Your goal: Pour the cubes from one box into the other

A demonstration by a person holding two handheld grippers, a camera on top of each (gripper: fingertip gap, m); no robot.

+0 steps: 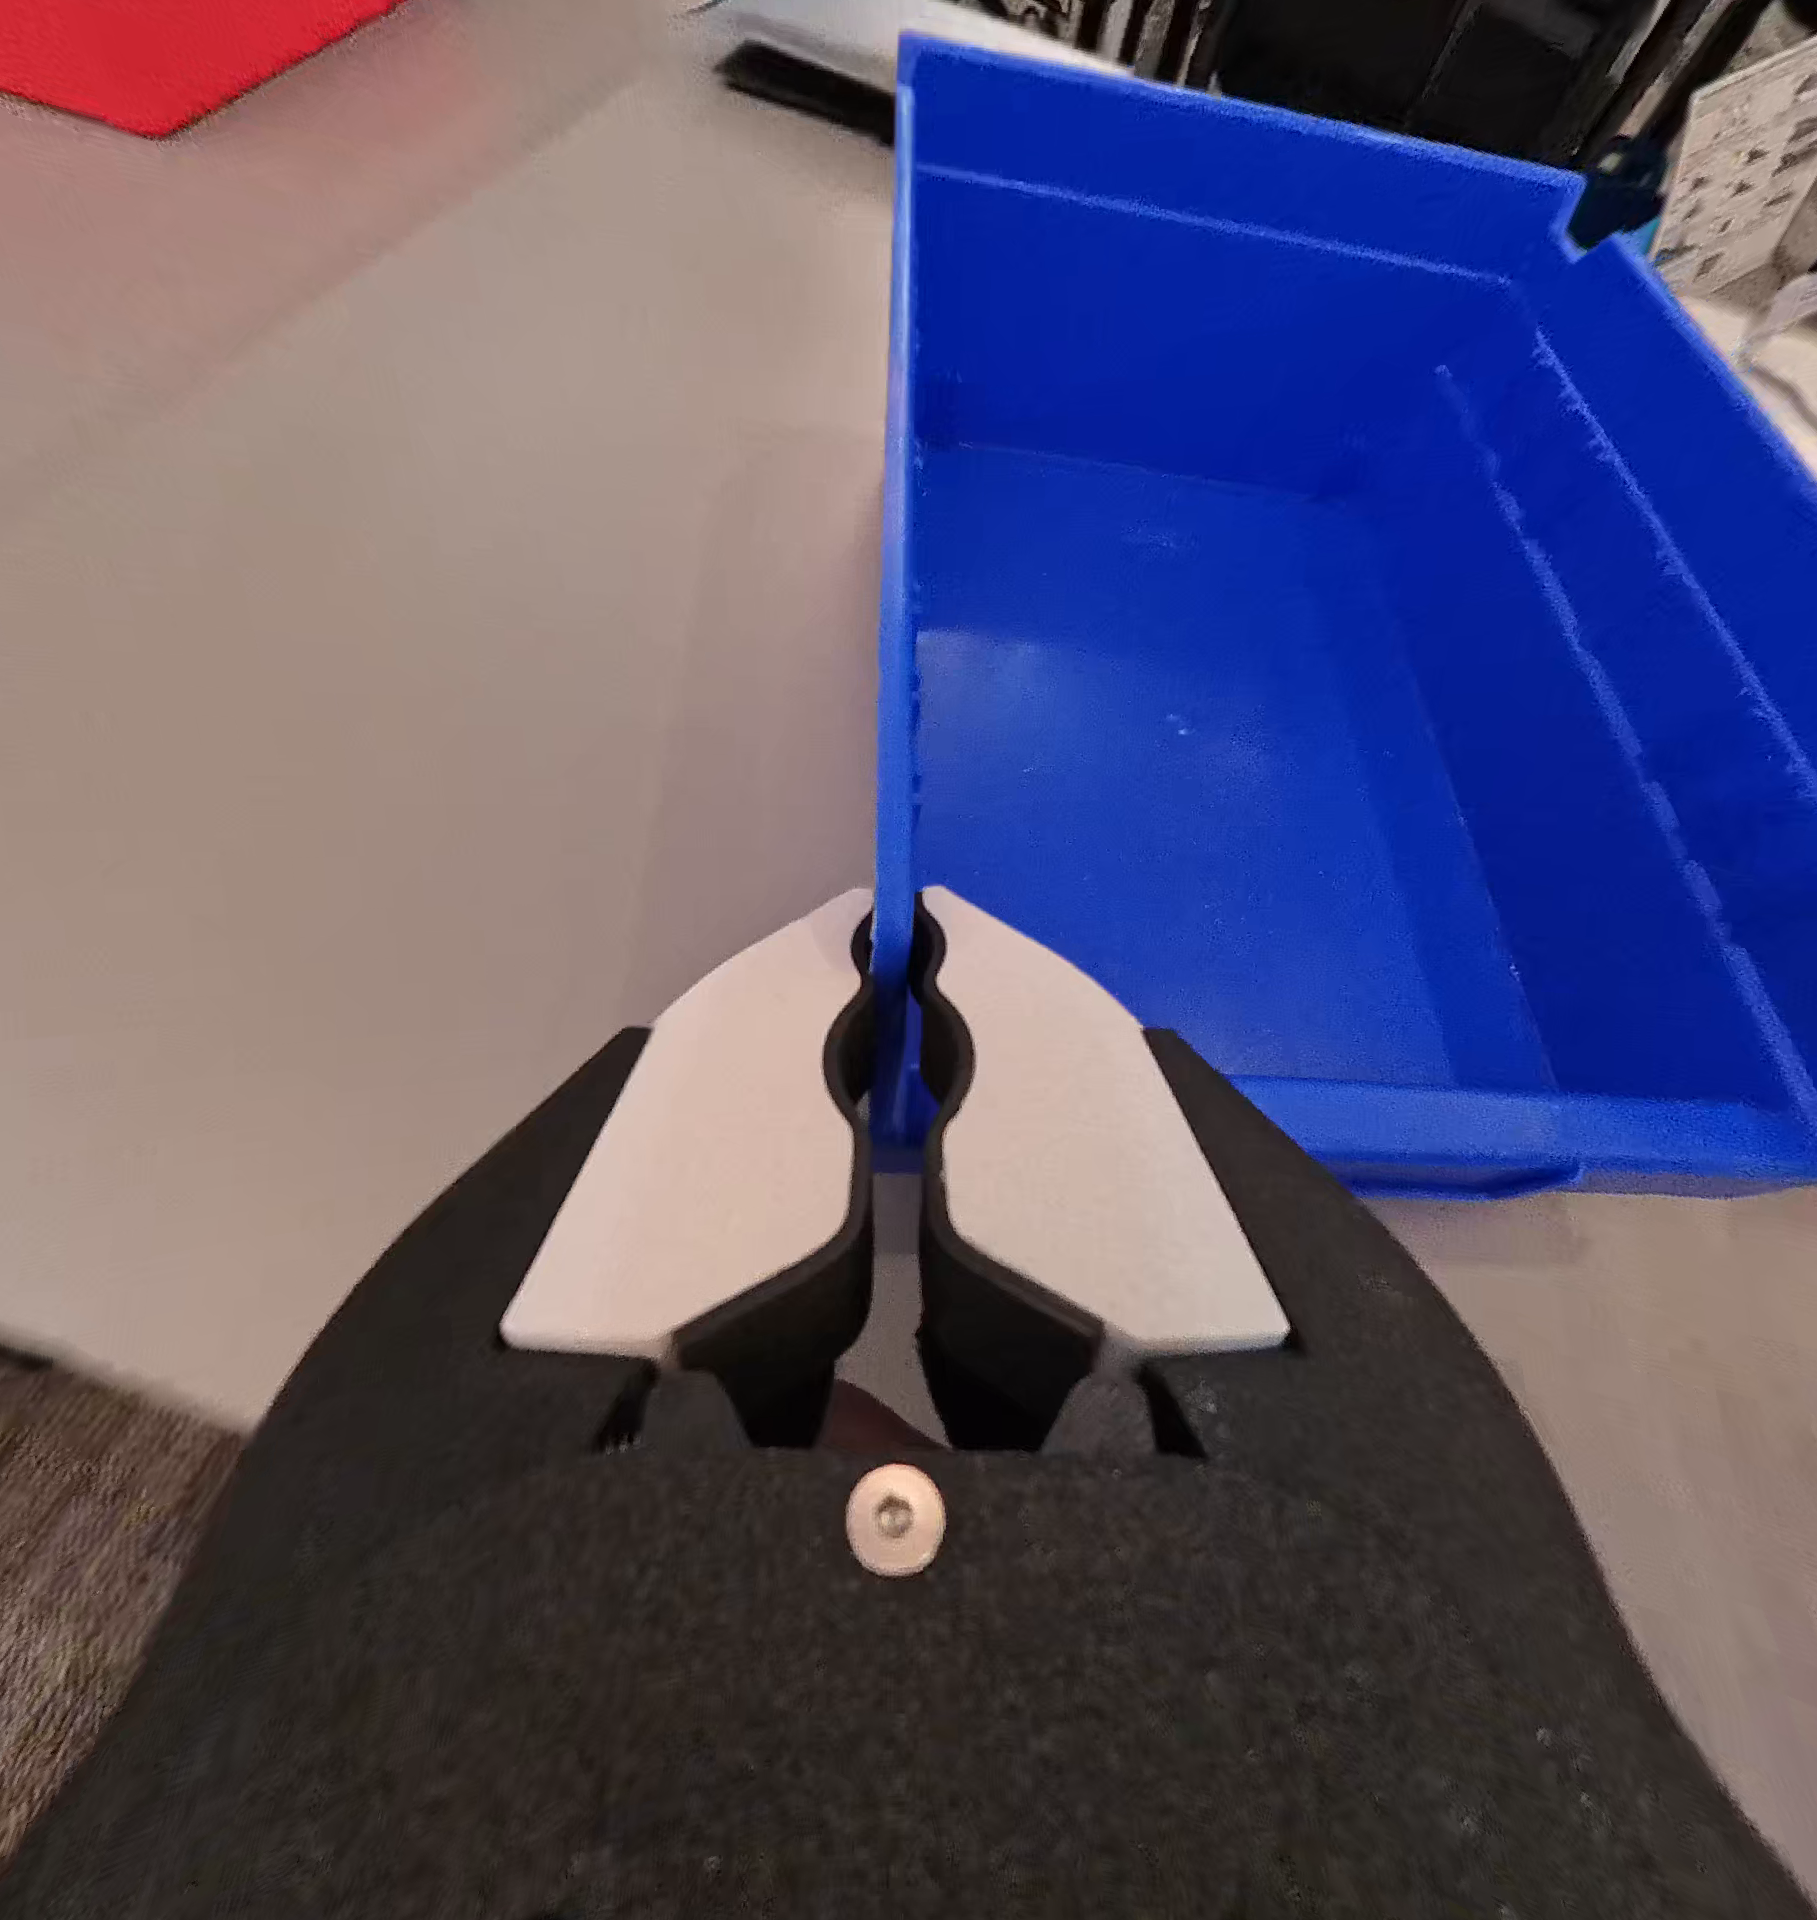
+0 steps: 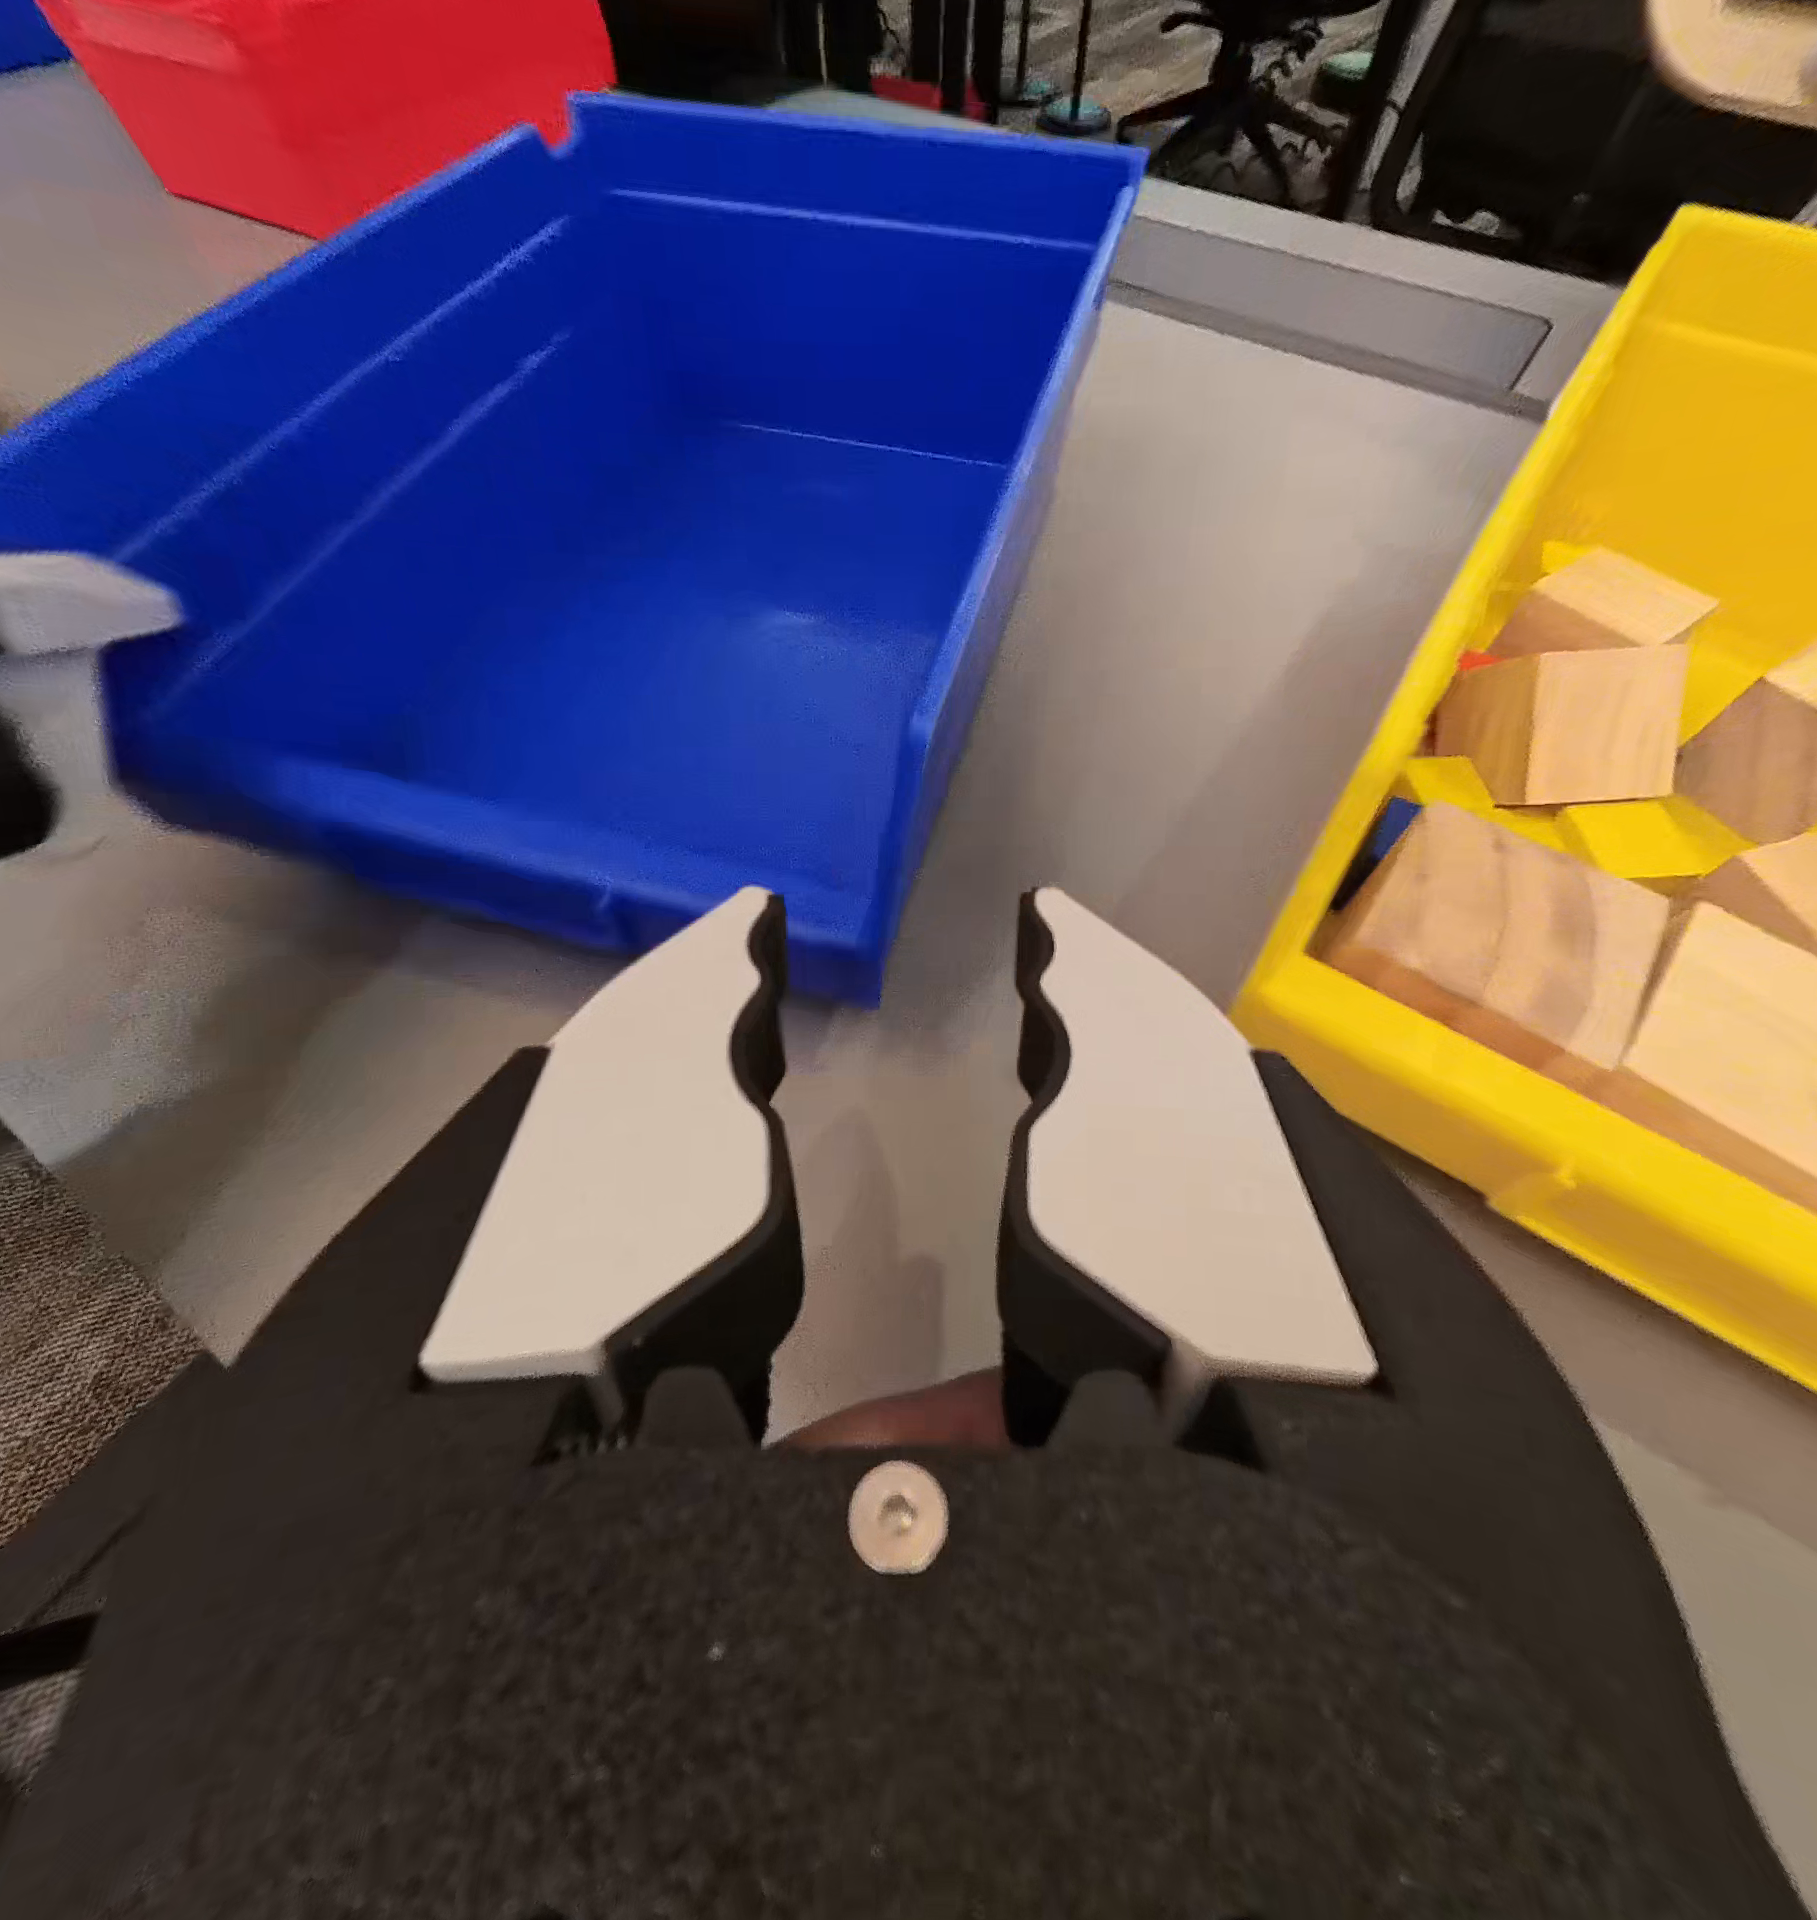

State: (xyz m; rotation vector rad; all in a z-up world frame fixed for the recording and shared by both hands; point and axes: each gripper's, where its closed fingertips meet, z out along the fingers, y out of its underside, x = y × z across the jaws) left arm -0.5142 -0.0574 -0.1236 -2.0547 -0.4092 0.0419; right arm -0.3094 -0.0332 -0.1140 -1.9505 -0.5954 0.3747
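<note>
Your left tongs (image 1: 896, 914) are pinching the left side wall of the blue box (image 1: 1247, 727) near its low front corner, fingers closed onto the thin plastic, one inside and one outside. The box is sitting on the grey bench (image 1: 416, 623), and its long axis is running straight away from those tongs, open top facing up, nothing inside it. In the right wrist view, the left tongs (image 2: 104, 608) are showing at the box's (image 2: 592, 582) left front corner. Your right tongs (image 2: 899, 914) are hovering wide apart and gripping nothing, just before the box's right front corner. Right of them, the yellow box (image 2: 1403, 1060) is resting on the bench (image 2: 1195, 623), holding the wooden cubes (image 2: 1569, 722), its length also stretching away from you.
</note>
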